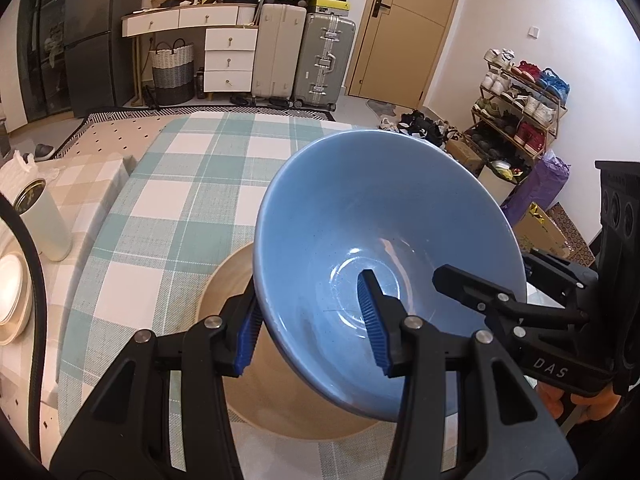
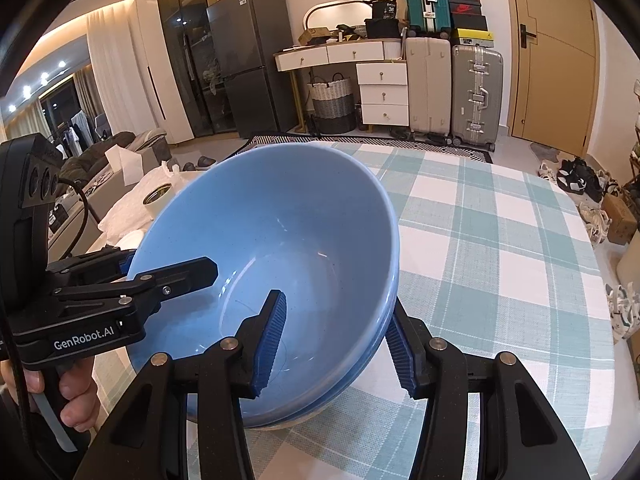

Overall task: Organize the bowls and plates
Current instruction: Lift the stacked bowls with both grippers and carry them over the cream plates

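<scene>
A large blue bowl (image 1: 384, 216) hangs tilted over the table, held from both sides. My left gripper (image 1: 310, 320) is shut on its near-left rim, one blue pad outside the wall and one inside. From the right my right gripper (image 1: 472, 284) grips the opposite rim. In the right wrist view the blue bowl (image 2: 280, 216) shows a second blue rim nested just beneath it. There my right gripper (image 2: 336, 348) straddles the rim, and my left gripper (image 2: 176, 276) bites the far-left edge. A round tan plate (image 1: 236, 280) lies on the cloth under the bowl.
The table wears a teal-and-white checked cloth (image 1: 180, 184). A white canister (image 1: 44, 224) and a stack of cream plates (image 1: 10, 300) stand at the left, with a black cable (image 1: 38, 280) beside them. Suitcases (image 1: 300, 56) and a shoe rack (image 1: 520, 108) line the room behind.
</scene>
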### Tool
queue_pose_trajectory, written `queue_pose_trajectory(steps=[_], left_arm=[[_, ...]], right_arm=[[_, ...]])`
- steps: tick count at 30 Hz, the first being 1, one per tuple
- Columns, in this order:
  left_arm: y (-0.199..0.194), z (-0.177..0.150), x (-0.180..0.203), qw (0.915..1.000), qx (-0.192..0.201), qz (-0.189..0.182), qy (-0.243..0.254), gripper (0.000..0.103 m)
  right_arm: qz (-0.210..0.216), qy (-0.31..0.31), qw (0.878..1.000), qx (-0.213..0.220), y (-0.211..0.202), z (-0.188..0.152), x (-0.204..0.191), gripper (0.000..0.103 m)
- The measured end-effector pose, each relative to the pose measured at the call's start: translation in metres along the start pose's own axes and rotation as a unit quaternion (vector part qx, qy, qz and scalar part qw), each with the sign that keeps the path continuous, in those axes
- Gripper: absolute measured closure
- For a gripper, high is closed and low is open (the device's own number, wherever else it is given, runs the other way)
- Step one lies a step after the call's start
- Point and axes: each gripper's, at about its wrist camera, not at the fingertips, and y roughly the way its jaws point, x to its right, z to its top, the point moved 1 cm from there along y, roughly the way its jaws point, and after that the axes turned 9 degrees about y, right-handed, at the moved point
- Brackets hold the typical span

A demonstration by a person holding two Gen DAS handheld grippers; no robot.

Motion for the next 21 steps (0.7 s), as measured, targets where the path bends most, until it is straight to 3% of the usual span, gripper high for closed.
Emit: queue_pose_trajectory(steps=[21], left_arm=[[0.019, -0.021, -0.035, 0.9991, -0.025, 0.027, -0.023, 0.061]], right_arm=[[0.021, -0.006, 0.999, -0.038, 0.039, -0.007, -0.021, 0.052]])
